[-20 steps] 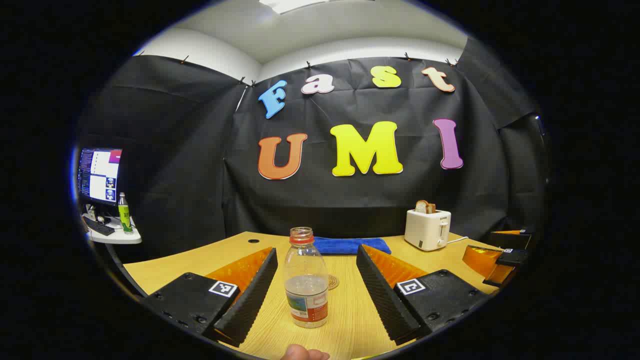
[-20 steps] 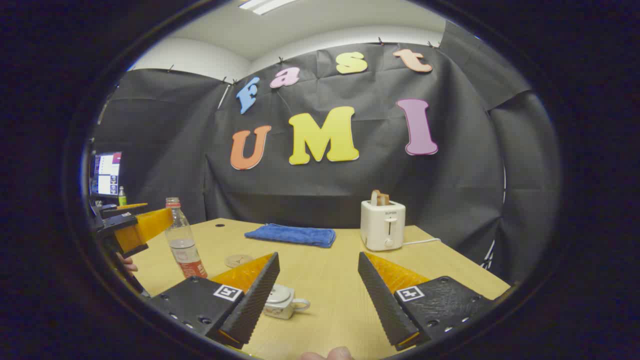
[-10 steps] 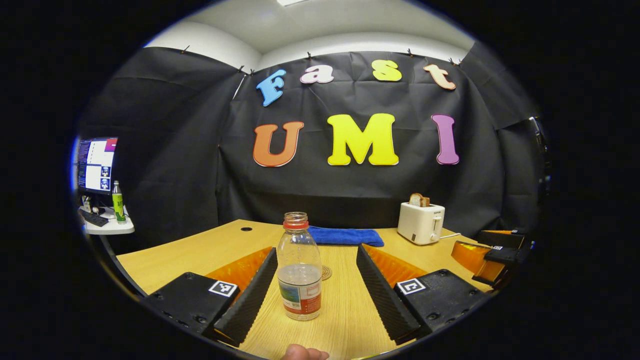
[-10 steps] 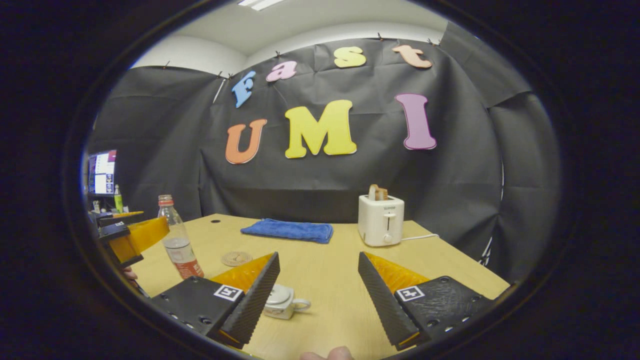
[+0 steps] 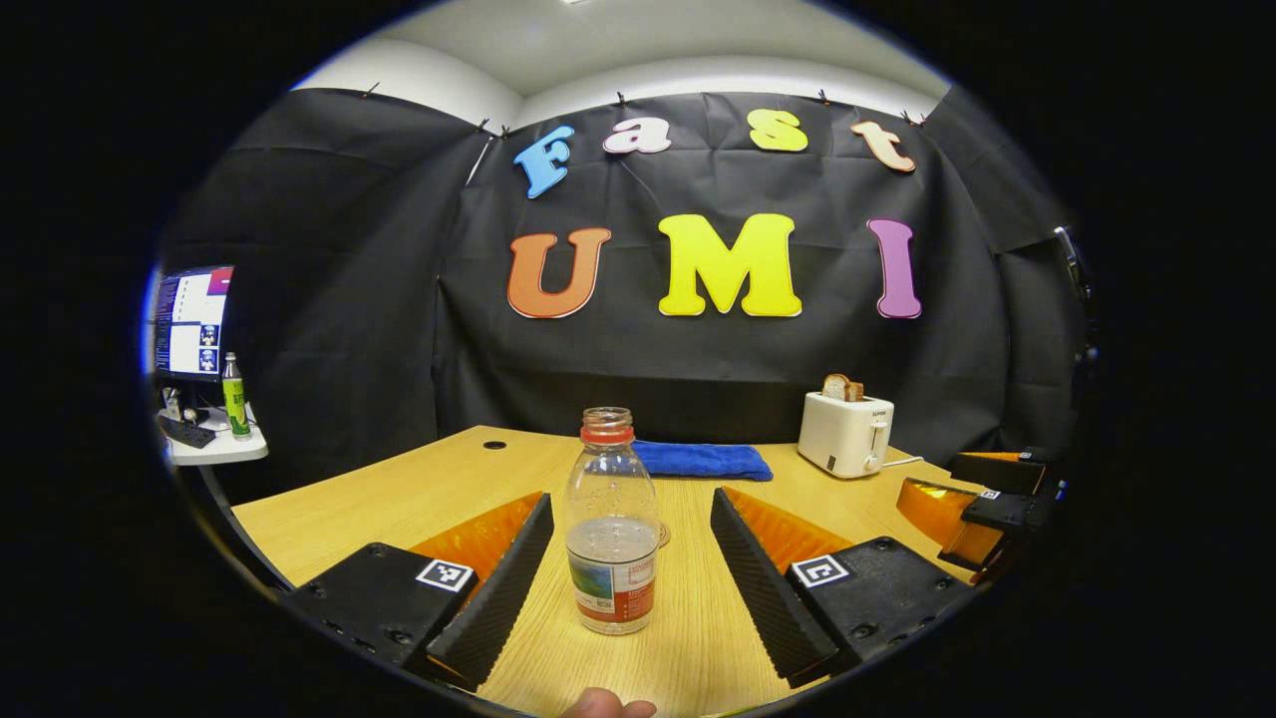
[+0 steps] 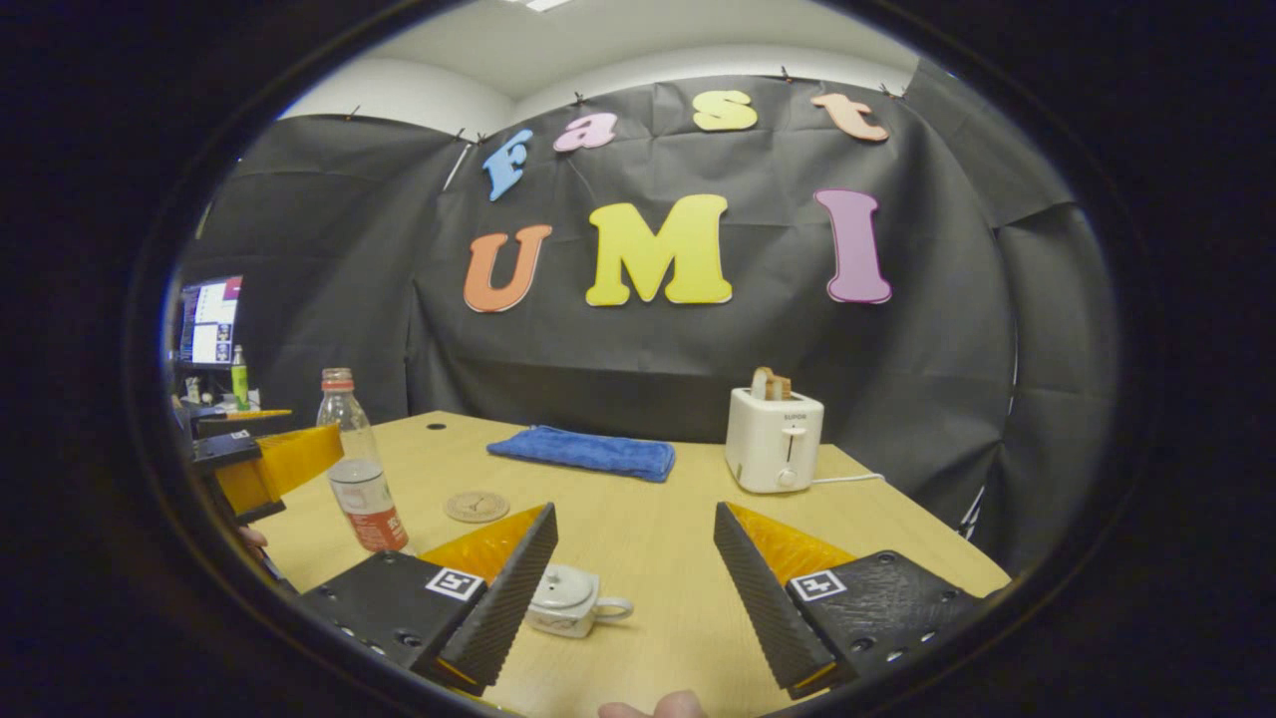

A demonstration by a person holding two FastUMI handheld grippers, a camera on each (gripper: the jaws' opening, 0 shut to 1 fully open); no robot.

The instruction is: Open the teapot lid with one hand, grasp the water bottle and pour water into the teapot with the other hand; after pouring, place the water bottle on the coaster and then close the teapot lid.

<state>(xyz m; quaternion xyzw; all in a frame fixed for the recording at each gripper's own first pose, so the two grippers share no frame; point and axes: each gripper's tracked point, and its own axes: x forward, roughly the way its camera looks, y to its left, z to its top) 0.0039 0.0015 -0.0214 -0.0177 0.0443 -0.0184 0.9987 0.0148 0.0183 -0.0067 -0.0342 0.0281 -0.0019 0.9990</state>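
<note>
Your left gripper (image 5: 630,573) is spread wide around the upright water bottle (image 5: 610,538), not touching it. Your right gripper (image 6: 634,588) is released, its fingers apart above the lidded teapot (image 6: 568,601).

I'm facing black cloth (image 5: 698,359) draped across the booth's back and sides, clipped up under a white ceiling (image 5: 648,45). Below me runs a pale wooden table (image 6: 648,529), with a blue towel (image 6: 583,451) and a white toaster (image 6: 775,439) holding bread near its far edge. Off to my left, a lit monitor (image 5: 189,321) and a green bottle (image 5: 233,397) on a small white desk (image 5: 214,454)
</note>
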